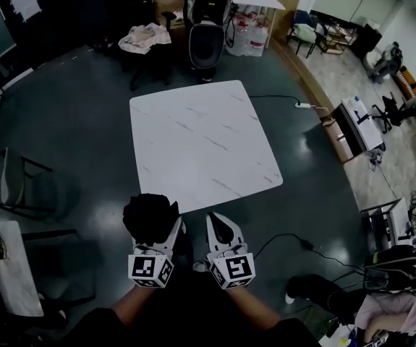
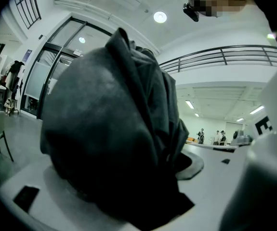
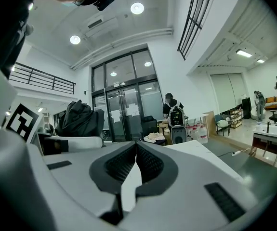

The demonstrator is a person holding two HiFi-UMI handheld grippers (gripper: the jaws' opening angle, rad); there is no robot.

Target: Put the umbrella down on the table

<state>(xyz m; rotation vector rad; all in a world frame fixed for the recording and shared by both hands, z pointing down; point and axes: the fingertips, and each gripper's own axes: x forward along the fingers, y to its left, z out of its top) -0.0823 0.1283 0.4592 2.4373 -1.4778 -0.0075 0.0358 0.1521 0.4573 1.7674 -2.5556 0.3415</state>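
Both jaws of left claw behind umbrella

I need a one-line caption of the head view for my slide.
Left tongs hold a bundled black umbrella near the white table; right tongs shut, empty.

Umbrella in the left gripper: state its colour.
The umbrella is black; the left gripper view shows it best.

Dark glossy floor, white walls, glass doors under round ceiling lights.
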